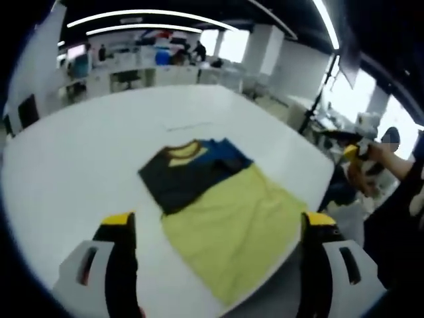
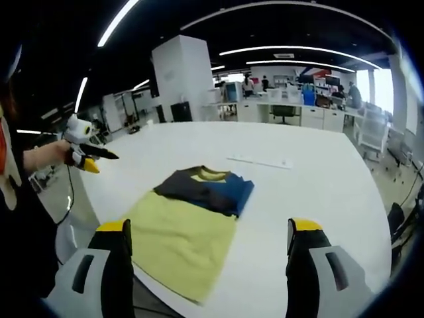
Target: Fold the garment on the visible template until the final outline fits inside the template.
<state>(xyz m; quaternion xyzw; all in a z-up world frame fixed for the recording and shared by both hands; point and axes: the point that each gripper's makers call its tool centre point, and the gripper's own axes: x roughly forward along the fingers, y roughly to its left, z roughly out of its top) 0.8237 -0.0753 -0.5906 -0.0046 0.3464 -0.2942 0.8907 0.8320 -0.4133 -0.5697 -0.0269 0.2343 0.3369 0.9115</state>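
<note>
Lying flat on the white table [image 1: 79,159], the garment [image 1: 225,218] is a T-shirt with a yellow-green body and a dark grey and blue top part around a yellow collar. In the left gripper view it stretches from the table's middle toward the near edge, its hem end reaching that edge between the 2 jaws. The left gripper [image 1: 218,228] hangs above the table with jaws spread wide, yellow tips on either side of the cloth, holding nothing. Over on the right of that view, the right gripper [image 1: 358,154] shows in a person's hand [image 1: 377,156], off past the table edge.

Switching to the right gripper view: the garment [image 2: 192,228] sits with its folded dark top [image 2: 209,187] farther off and the yellow body nearer. The right gripper [image 2: 207,235] is also wide apart and empty, above the table [image 2: 318,192]. At left, the left gripper [image 2: 83,149] is held in a hand [image 2: 56,154] beyond the table's edge. A thin white strip [image 2: 260,161] lies on the table behind the shirt. Desks and chairs fill the office background.
</note>
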